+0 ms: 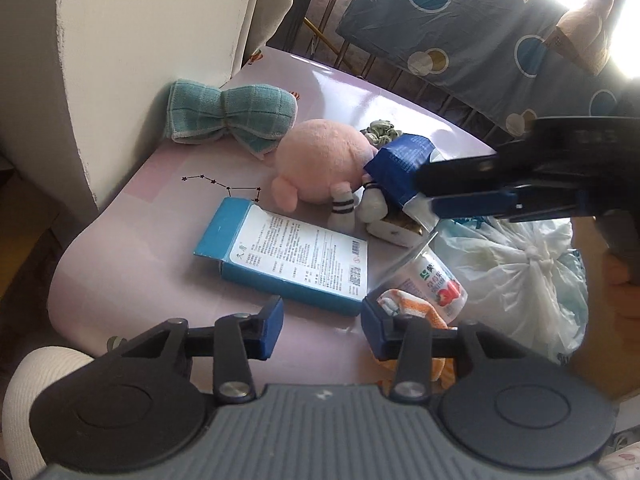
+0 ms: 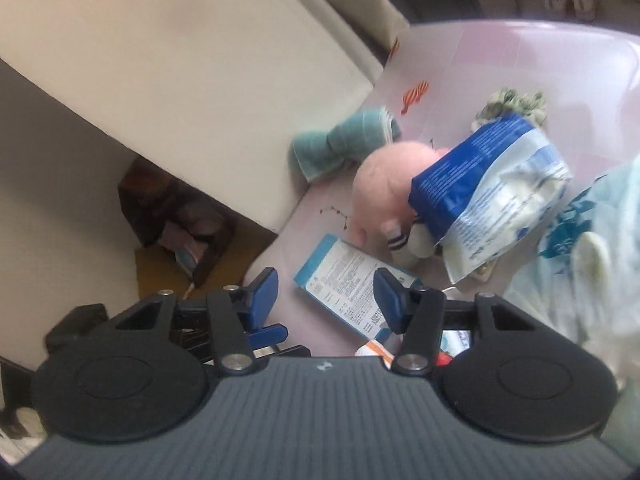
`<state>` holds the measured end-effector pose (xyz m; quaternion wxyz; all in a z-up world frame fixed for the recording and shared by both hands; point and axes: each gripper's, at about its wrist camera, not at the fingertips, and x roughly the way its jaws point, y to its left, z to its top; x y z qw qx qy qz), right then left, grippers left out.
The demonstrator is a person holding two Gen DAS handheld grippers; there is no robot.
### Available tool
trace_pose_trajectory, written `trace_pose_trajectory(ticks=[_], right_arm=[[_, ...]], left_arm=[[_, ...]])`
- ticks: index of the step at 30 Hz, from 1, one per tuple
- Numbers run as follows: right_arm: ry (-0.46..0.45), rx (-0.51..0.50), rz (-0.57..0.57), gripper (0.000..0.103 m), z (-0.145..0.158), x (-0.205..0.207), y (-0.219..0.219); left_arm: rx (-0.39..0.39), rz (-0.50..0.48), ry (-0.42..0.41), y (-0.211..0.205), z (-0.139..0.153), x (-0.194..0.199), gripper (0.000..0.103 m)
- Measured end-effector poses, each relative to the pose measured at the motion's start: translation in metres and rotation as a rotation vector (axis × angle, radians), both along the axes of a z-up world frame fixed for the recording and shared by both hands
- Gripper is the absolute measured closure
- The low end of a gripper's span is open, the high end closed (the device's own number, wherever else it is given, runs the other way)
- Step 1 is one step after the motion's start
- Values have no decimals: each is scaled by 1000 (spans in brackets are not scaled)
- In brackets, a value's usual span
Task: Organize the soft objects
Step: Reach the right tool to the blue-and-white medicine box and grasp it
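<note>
The left gripper [image 1: 322, 330] stands spread and empty, its right finger beside an orange-and-white cloth [image 1: 416, 308]. The right gripper [image 2: 326, 300], jaws also apart, hovers over the blue box [image 2: 344, 280]; the round pink plush [image 1: 320, 160] lies beyond.

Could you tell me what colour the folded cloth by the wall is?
Teal cloth with a faint check; clearest in the left wrist view.

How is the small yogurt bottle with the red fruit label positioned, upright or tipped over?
Tipped over. The yogurt bottle lies on its side on the pink table, its label facing up, beside the blue box.
</note>
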<state>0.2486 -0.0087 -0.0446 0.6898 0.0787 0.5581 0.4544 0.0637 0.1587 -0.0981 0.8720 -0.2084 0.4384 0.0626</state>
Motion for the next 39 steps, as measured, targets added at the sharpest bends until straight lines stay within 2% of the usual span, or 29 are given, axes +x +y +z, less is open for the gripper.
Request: trace_pose_trajectory(ticks=[5,12,29,35,39], right_arm=[[-8,-189,31,57,-40,4,52],[6,-282,-3,57,-67,13,68],[134,-225,45,55,-66,-9,95],[102,-216,23,55,-61,-6,96],[38,-229,6,55,-62,0,97]], left_arm=[[-20,3,28,4,-13,12,67],[-12,14,84,8,-27,23,69],[-17,132,124,48,-30,4,66],[-99,155,112,64,-29,-8,58],[-133,141,97,64,-27,-7,51]])
